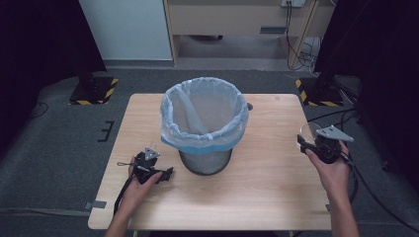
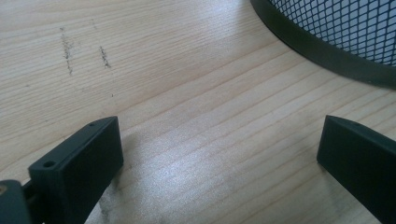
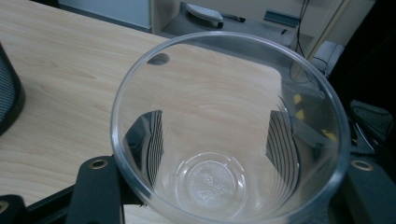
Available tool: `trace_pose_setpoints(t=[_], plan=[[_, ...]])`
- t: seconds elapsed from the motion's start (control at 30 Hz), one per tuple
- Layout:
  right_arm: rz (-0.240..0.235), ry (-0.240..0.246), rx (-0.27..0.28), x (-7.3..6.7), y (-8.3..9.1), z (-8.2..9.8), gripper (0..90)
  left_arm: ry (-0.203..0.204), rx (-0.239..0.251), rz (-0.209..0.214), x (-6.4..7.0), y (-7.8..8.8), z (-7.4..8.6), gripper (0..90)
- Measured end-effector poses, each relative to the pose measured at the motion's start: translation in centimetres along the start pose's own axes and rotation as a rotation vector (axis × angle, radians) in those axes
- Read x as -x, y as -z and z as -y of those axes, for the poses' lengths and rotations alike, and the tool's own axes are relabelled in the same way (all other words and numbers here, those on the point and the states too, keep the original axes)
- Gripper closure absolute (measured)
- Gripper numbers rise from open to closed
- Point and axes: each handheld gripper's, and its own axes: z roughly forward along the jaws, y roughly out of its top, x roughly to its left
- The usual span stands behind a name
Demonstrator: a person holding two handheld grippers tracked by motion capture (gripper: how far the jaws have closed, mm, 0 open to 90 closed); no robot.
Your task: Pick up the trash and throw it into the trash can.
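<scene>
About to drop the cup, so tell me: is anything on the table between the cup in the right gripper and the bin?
Nothing visible. The cup is clamped in the right gripper at the table's right edge, and bare wood lies between it and the bin.

My left gripper [image 1: 157, 174] is showing as a black block with a small grey three-cornered plate on top and a black cable trailing toward me along my bare forearm. My right gripper [image 1: 316, 144] is wearing a larger grey plate, its cable looping off beside my wrist. Its black jaws are carrying brass-ringed screw holes; my forearms are going sleeveless.
</scene>
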Motion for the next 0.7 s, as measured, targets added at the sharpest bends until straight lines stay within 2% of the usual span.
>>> trace_pose_setpoints(t=[0.13,0.2,0.27,0.33,0.37,0.4,0.43,0.7], plan=[[-0.037,0.027,0.000,-1.0,-0.4,-2.6,36.3,0.000,0.000,0.000,0.0,0.0,0.0,0.0],[-0.038,0.032,-0.004,-1.2,-0.4,-2.9,36.2,0.000,0.000,0.000,0.0,0.0,0.0,0.0],[-0.048,0.047,-0.003,-1.8,-0.3,-4.5,36.1,0.000,0.000,0.000,0.0,0.0,0.0,0.0],[-0.049,0.048,-0.003,-1.9,-0.3,-4.9,36.0,0.000,0.000,0.000,0.0,0.0,0.0,0.0],[-0.051,0.058,-0.005,-2.3,-0.2,-6.1,35.9,0.000,0.000,0.000,0.0,0.0,0.0,0.0],[-0.051,0.058,-0.005,-2.3,-0.2,-6.1,35.9,0.000,0.000,0.000,0.0,0.0,0.0,0.0],[-0.051,0.068,-0.006,-2.8,-0.1,-7.2,35.9,0.000,0.000,0.000,0.0,0.0,0.0,0.0],[-0.065,0.100,0.000,-4.3,-0.4,-10.8,35.7,0.000,0.000,0.000,0.0,0.0,0.0,0.0]])
